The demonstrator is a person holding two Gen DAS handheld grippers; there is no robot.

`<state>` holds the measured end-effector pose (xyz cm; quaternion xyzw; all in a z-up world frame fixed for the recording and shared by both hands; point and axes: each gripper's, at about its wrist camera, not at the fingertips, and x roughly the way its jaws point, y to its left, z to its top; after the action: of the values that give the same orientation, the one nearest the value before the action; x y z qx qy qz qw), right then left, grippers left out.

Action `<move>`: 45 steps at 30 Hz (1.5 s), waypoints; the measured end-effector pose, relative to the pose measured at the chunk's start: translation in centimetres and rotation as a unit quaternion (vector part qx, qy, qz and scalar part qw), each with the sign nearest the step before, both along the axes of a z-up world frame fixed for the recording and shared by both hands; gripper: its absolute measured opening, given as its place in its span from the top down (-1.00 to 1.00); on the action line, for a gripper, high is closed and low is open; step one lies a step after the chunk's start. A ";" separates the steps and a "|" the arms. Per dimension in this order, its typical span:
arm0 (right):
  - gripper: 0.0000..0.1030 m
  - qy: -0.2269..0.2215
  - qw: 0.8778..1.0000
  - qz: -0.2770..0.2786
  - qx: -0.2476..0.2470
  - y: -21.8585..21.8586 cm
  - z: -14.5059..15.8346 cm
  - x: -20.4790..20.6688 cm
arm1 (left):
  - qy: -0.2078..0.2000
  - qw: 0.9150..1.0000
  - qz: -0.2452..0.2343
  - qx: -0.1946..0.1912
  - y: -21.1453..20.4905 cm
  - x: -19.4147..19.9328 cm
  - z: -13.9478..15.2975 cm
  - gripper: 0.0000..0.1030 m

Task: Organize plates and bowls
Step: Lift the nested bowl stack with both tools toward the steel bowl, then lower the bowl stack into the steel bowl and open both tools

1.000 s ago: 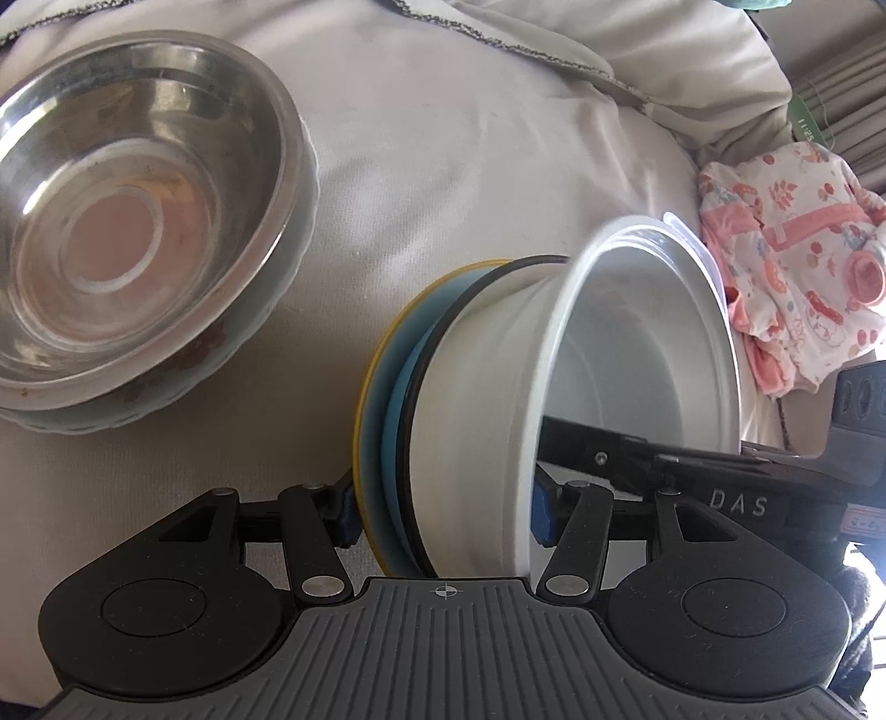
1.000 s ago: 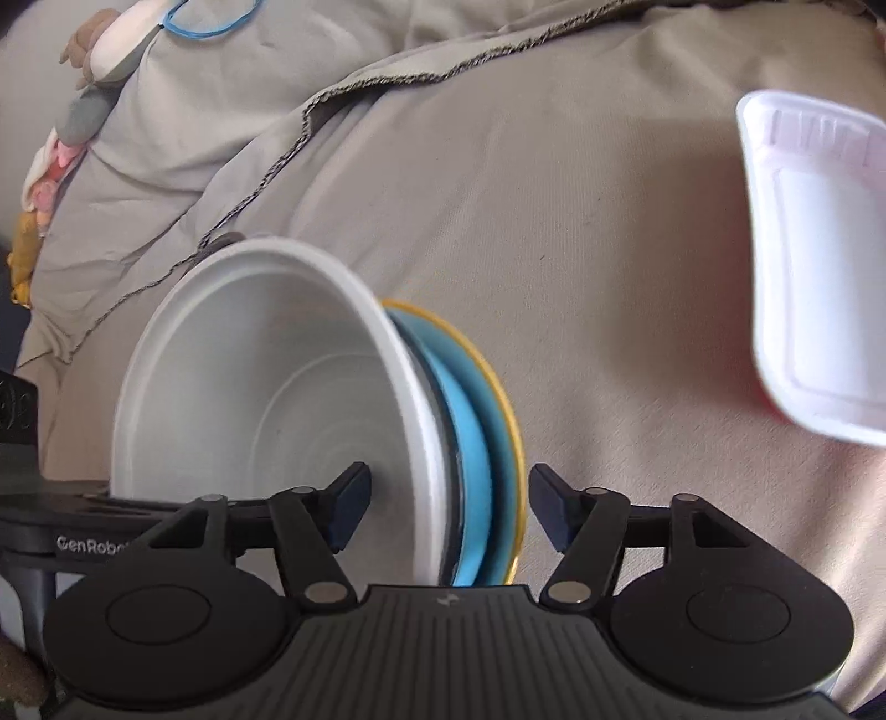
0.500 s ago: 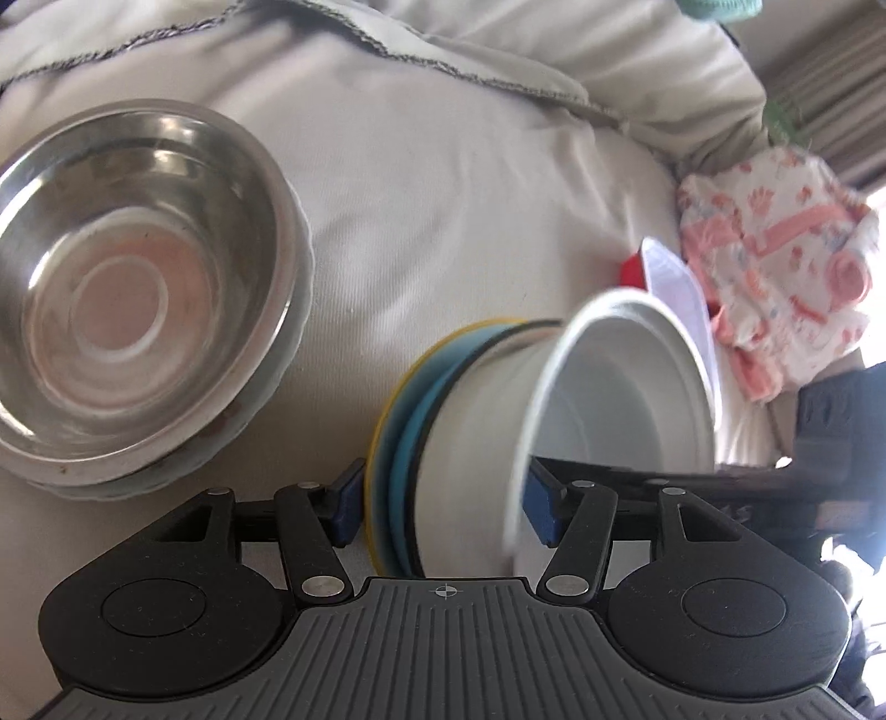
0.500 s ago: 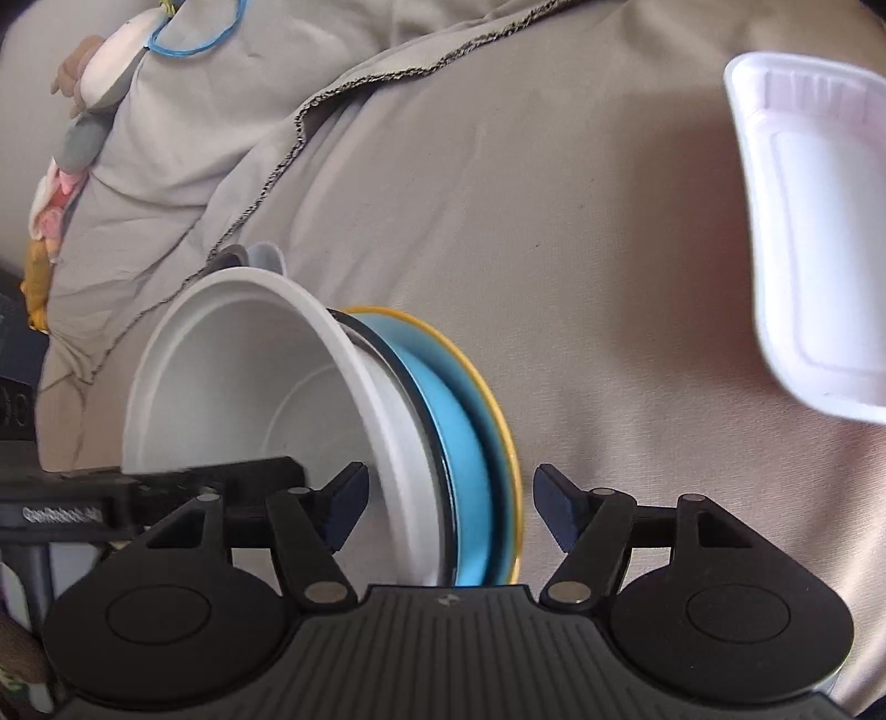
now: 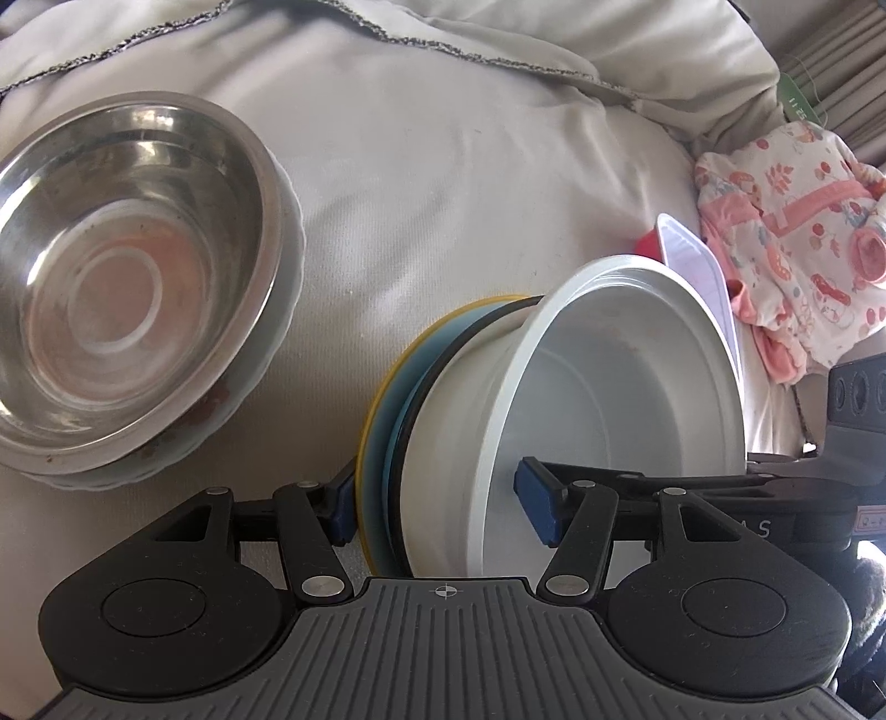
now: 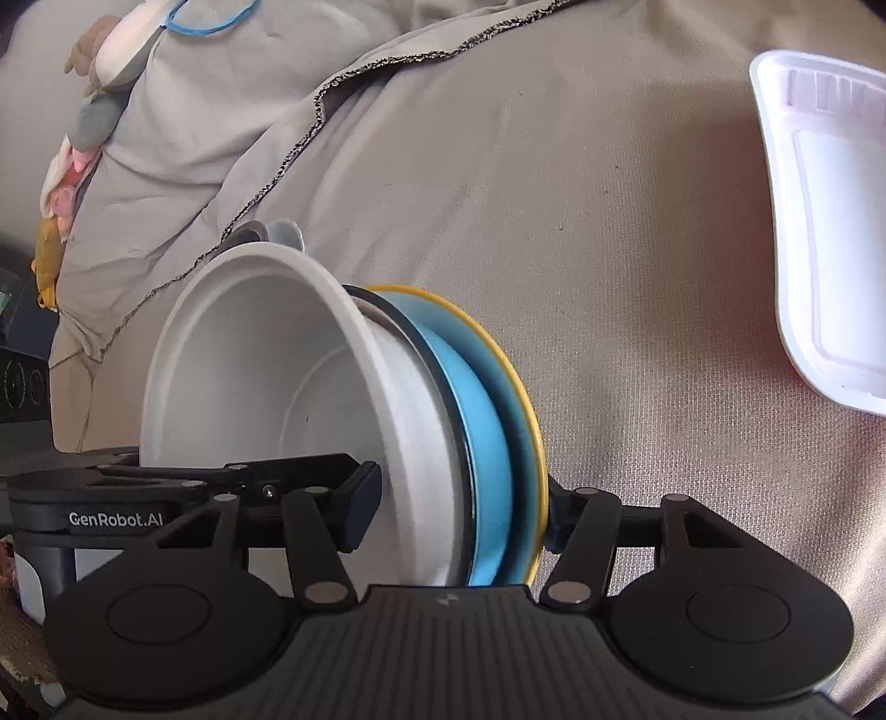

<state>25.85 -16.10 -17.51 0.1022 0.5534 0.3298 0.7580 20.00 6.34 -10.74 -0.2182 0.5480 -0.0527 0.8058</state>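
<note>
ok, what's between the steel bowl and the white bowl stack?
Nothing but bare beige bedsheet lies between the steel bowl and the white bowl stack. The left wrist view shows this.

A cream bedsheet fills most of both views, wrinkled, with a dark stitched hem running across the top of the left view. At the right edge of that view lies a crumpled pink patterned cloth, and grey pleated curtain folds show in the upper right corner. In the right view a soft toy sits at the upper left beside a blue elastic band.
</note>
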 end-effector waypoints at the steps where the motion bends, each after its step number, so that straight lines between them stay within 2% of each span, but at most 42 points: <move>1: -0.12 0.002 1.000 -0.002 0.000 -0.1 -0.1 0.0 | -0.001 1.000 0.002 -0.001 0.0 0.0 0.0 -0.21; 14: -0.12 -0.004 1.000 -0.016 -0.009 -0.1 0.4 -0.7 | -0.005 1.000 -0.002 -0.010 0.3 -0.2 0.3 -0.21; 18: -0.13 -0.010 1.000 -0.023 -0.009 -0.4 1.3 -0.8 | -0.019 1.000 -0.005 -0.020 0.5 -0.1 1.1 -0.22; 24: -0.16 -0.056 0.998 -0.034 0.001 0.2 5.8 -0.8 | -0.079 0.996 -0.009 -0.032 2.3 -0.3 5.2 -0.21; 28: -0.17 -0.104 0.994 -0.014 0.003 3.4 9.5 -0.8 | -0.108 0.993 0.013 -0.039 6.0 -0.8 7.7 -0.21; 30: -0.18 -0.107 0.994 -0.001 0.009 5.5 10.3 -0.4 | -0.119 0.992 0.029 -0.030 8.1 -1.3 8.2 -0.21; 34: -0.17 -0.089 0.996 0.018 -0.002 11.6 10.0 0.6 | -0.118 0.991 0.059 -0.014 12.2 -1.9 6.9 -0.23; 41: -0.22 -0.058 0.995 0.028 -0.081 19.4 6.7 1.3 | -0.126 0.987 0.086 -0.057 19.0 -1.0 1.9 -0.22; 43: -0.30 -0.097 0.989 0.026 -0.109 20.6 6.6 0.9 | -0.132 0.986 0.089 -0.055 20.2 -1.3 1.1 -0.20; 45: -0.32 -0.121 0.986 0.030 -0.113 21.5 6.7 0.5 | -0.143 0.984 0.099 -0.042 21.0 -1.9 1.0 -0.21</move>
<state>26.38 5.43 -10.80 -0.0411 0.4941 0.2973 0.8159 18.09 27.32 -9.72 -0.2953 0.4001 -0.0269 0.8672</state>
